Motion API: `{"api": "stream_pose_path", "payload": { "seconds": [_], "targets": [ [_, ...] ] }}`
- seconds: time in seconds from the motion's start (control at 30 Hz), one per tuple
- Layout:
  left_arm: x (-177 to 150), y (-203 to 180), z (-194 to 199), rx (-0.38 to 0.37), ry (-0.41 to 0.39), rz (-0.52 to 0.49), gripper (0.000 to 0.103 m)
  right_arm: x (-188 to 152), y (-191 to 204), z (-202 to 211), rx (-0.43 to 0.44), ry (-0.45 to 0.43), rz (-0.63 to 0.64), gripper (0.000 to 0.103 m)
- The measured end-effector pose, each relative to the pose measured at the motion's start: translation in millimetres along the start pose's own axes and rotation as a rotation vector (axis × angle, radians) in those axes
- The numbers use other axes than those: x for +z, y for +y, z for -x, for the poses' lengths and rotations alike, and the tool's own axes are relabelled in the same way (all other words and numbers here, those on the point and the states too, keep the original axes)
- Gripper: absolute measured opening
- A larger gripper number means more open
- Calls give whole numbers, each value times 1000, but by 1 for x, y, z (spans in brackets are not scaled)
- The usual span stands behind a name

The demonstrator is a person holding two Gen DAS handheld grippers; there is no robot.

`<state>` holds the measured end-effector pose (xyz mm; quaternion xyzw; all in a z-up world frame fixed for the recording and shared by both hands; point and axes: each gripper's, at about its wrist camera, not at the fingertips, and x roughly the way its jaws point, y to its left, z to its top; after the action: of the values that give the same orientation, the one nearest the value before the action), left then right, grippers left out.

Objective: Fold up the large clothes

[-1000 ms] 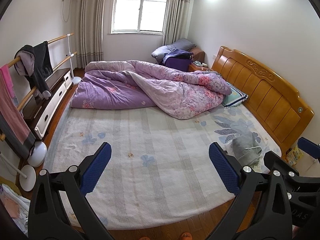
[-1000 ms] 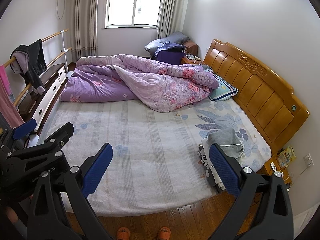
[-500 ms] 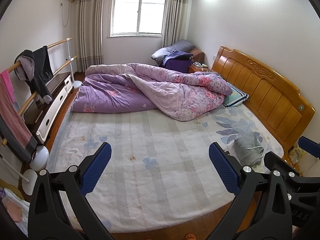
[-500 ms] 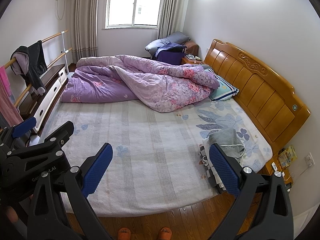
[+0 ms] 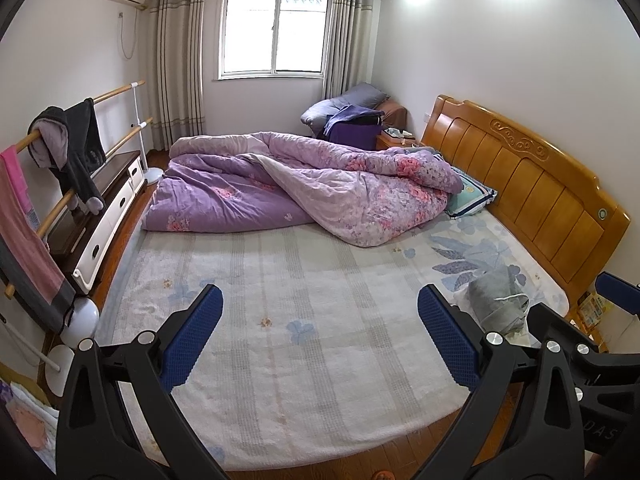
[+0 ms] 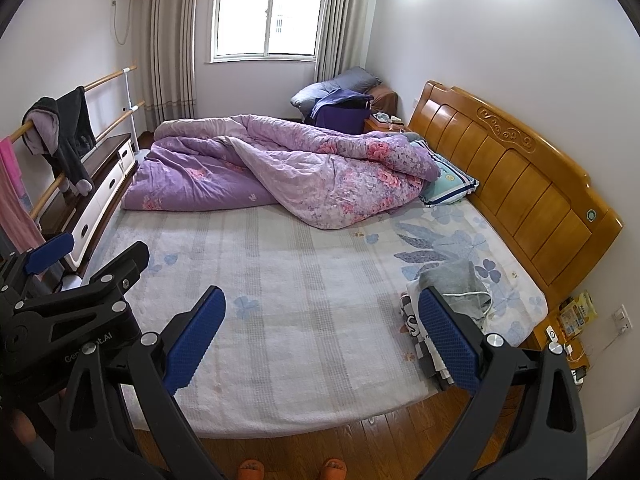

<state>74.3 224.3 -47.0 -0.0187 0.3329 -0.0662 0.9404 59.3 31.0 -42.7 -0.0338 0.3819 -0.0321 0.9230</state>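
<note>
A crumpled grey garment (image 5: 498, 300) (image 6: 452, 284) lies on the bed's near right corner by the headboard. In the right wrist view it rests on a folded black-and-white patterned pile (image 6: 414, 326). A dark jacket (image 5: 80, 144) hangs on the wooden rail at the left. My left gripper (image 5: 320, 300) is open and empty above the bed's near edge. My right gripper (image 6: 322, 300) is also open and empty, just left of the grey garment. Each gripper shows at the edge of the other's view.
A rumpled purple floral duvet (image 5: 304, 192) and a pillow (image 5: 470, 198) fill the far half of the bed (image 5: 304, 280). The wooden headboard (image 6: 520, 184) runs along the right. A low drawer cabinet (image 5: 104, 216) and clothes rail (image 5: 120, 90) line the left wall. A person's orange slippers (image 6: 252, 470) stand on the floor.
The left wrist view has drifted slightly back and to the right; the right wrist view barely shifted. Both grippers stayed open and empty.
</note>
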Motion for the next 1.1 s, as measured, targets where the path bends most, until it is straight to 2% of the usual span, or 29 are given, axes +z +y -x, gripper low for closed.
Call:
{"api": "stream_pose_path", "payload": {
  "seconds": [1.1],
  "targets": [
    [5, 0, 1, 8, -11, -23, 98, 2, -1, 0, 1, 4, -5, 94]
  ]
}}
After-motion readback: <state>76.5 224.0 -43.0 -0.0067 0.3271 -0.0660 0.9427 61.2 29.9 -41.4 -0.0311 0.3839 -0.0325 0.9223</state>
